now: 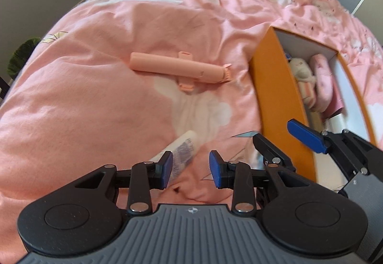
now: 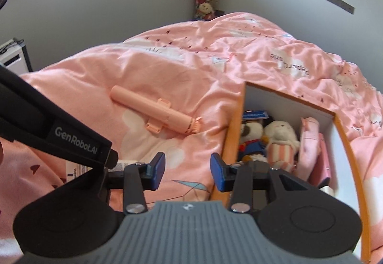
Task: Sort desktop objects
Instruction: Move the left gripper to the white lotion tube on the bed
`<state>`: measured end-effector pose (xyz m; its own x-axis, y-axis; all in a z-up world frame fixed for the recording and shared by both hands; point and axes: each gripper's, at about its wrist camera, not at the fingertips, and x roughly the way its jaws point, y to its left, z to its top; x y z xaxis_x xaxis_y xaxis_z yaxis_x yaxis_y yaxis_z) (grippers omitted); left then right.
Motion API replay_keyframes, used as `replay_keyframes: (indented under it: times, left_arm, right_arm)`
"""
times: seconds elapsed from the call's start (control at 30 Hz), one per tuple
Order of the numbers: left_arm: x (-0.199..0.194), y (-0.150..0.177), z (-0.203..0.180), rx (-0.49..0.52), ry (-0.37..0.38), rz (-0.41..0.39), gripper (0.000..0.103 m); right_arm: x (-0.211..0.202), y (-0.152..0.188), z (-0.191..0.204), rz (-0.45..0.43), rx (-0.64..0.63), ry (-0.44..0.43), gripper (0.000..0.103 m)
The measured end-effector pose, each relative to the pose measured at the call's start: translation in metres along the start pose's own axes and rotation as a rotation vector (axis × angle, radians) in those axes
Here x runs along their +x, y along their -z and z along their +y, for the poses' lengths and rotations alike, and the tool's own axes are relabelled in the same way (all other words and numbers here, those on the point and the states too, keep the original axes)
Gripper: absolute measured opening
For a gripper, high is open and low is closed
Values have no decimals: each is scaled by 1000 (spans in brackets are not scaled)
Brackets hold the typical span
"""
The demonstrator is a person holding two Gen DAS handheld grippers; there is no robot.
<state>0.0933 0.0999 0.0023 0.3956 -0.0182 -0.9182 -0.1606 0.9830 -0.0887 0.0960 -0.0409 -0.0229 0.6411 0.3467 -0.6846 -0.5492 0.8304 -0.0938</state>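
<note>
A: Why's the orange box [image 2: 231,134] at right of frame?
B: It's the sorting bin, I'd guess. Two plush toys [image 2: 280,137] and pink soft stuff already inside.
A: What's loose on the pink duvet [image 1: 83,72]?
B: Two things: one pink selfie stick [image 1: 177,67] mid-frame, one white tube [image 1: 182,149] low centre, just beyond the left gripper [image 1: 191,168].
A: Tongs?
B: Left gripper released, empty (tube not between pads). Right gripper [image 2: 188,170] released too, hovering by the box's near wall

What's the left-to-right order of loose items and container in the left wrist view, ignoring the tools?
White tube → pink selfie stick → orange box → white plush toy inside it → pink pouch inside it.
</note>
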Motion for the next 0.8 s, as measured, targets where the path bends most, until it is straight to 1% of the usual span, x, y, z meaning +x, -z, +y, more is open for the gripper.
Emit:
replay_keyframes:
  times: [0.1, 0.27, 0.43, 0.57, 0.6, 0.63, 0.67, 0.73, 0.8]
  left_arm:
    - [5, 6, 4, 26, -23, 10, 38]
    - [17, 8, 17, 6, -38, 40, 38]
    - [23, 7, 25, -6, -22, 43, 38]
    - [27, 4, 30, -6, -12, 36, 38]
    - [28, 3, 32, -6, -10, 35, 37]
    - [30, 2, 33, -6, -6, 36, 37]
    - [30, 1, 34, -2, -1, 36, 37]
    - [31, 1, 35, 10, 4, 31, 36]
    - [30, 1, 35, 33, -12, 17, 36]
  right_arm:
    - [14, 3, 7, 41, -17, -10, 44]
    - [32, 7, 12, 104, -19, -19, 46]
    - [40, 7, 23, 105, -66, 7, 59]
    - [44, 9, 32, 106, -117, 44, 63]
    - [44, 9, 34, 101, -130, 43, 63]
    - [44, 9, 36, 101, -142, 37, 59]
    - [45, 9, 39, 105, -152, 27, 59]
    - [48, 11, 46, 113, -185, 23, 59]
    - [53, 15, 50, 134, -199, 16, 58]
